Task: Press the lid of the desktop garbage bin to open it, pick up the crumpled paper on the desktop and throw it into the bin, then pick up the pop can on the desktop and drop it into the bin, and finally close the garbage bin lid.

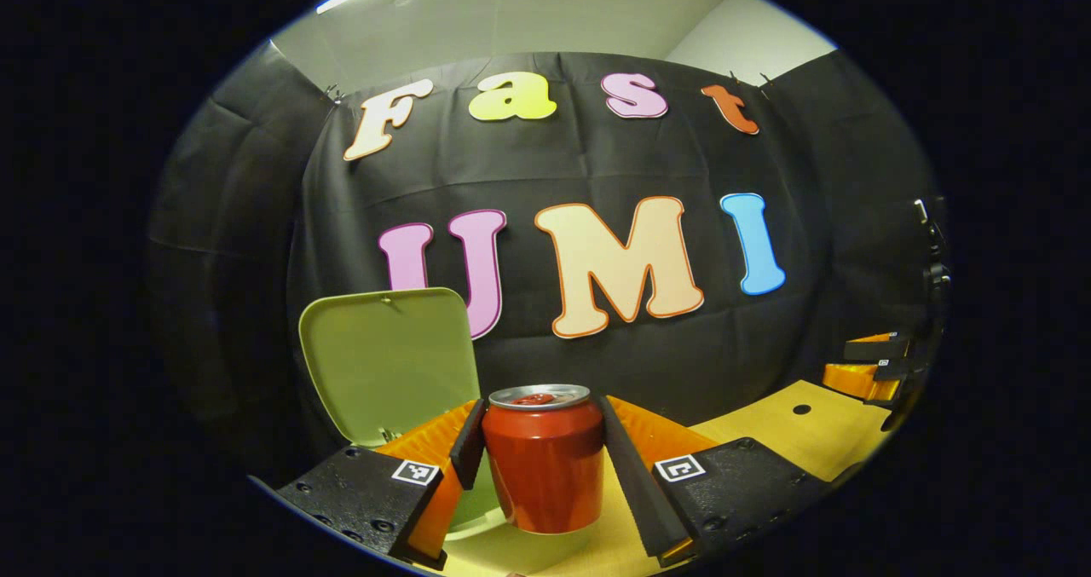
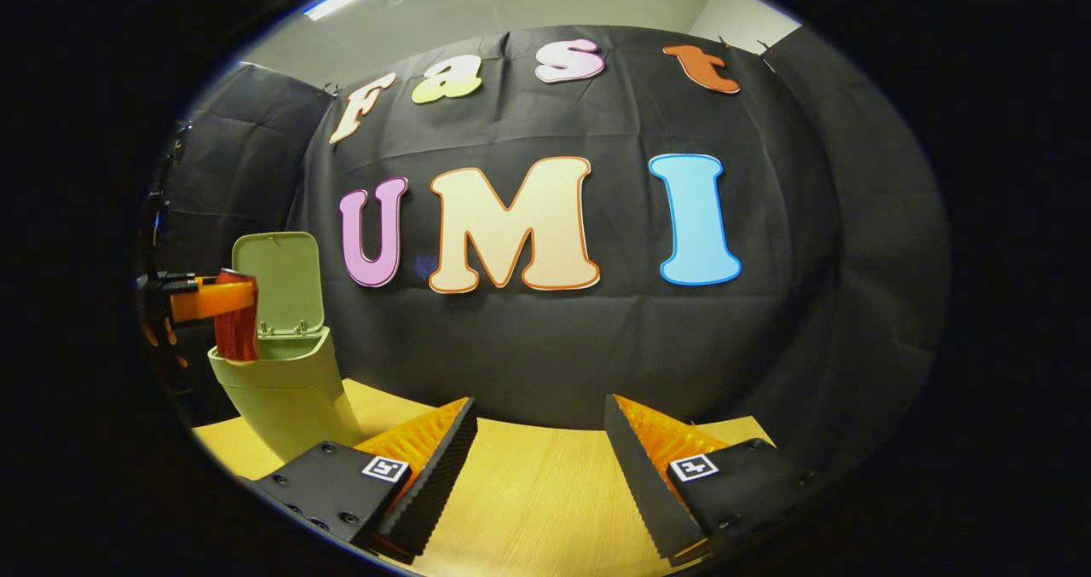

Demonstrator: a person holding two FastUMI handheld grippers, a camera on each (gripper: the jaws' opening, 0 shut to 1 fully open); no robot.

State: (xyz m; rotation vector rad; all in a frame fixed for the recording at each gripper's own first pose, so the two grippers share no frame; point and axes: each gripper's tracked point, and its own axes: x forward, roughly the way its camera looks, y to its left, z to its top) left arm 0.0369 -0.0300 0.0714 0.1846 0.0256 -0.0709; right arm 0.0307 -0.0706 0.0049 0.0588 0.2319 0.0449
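My left gripper is shut on a red pop can, held upright in the air just right of the pale green bin's raised lid. In the right gripper view the same can hangs over the near rim of the open bin, with the left gripper clamped around it. My right gripper stands open low over the wooden table, with nothing between its fingers. The inside of the bin is hidden.
The other gripper shows at the far right of the left gripper view, above the table's edge. A small dark hole marks the tabletop there. Black cloth walls close the booth behind and at both sides.
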